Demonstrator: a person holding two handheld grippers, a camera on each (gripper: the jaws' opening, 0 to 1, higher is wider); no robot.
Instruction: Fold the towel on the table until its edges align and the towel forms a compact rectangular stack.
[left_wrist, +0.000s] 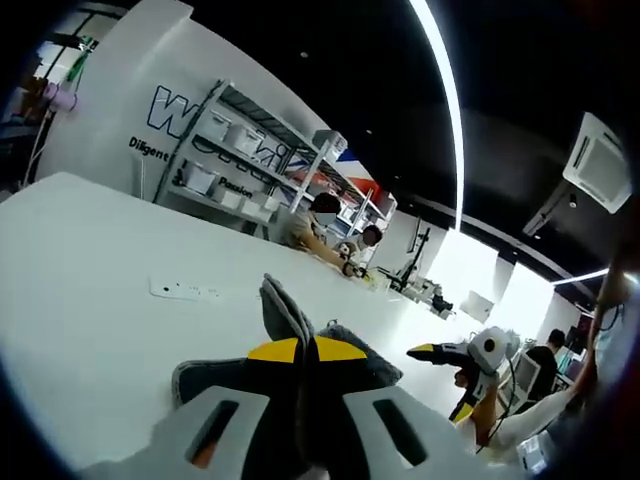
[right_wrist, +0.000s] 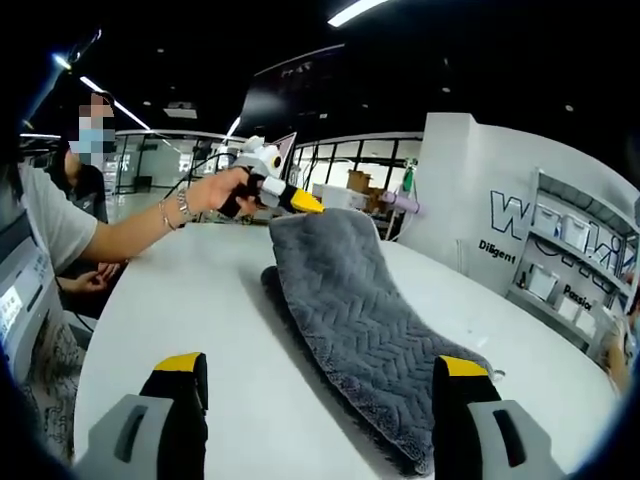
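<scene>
A grey towel (right_wrist: 365, 325) with a zigzag weave lies in a long strip on the white table (right_wrist: 170, 300). Its far end is raised off the surface, and my left gripper (right_wrist: 303, 203), held by a person's hand (right_wrist: 215, 190), is shut on it. In the left gripper view, the yellow-tipped left gripper (left_wrist: 306, 350) pinches a fold of the towel (left_wrist: 285, 310) that stands up between the jaws. My right gripper (right_wrist: 320, 365) is wide open over the towel's near end, one jaw on each side, holding nothing. The right gripper (left_wrist: 445, 378) also appears at right, open.
A flat white power strip (left_wrist: 185, 291) lies on the table to the left of the towel. Metal shelves with boxes (left_wrist: 250, 150) stand behind the table, and people sit at its far end (left_wrist: 322, 225). The person holding the grippers (right_wrist: 60, 215) stands at the table's edge.
</scene>
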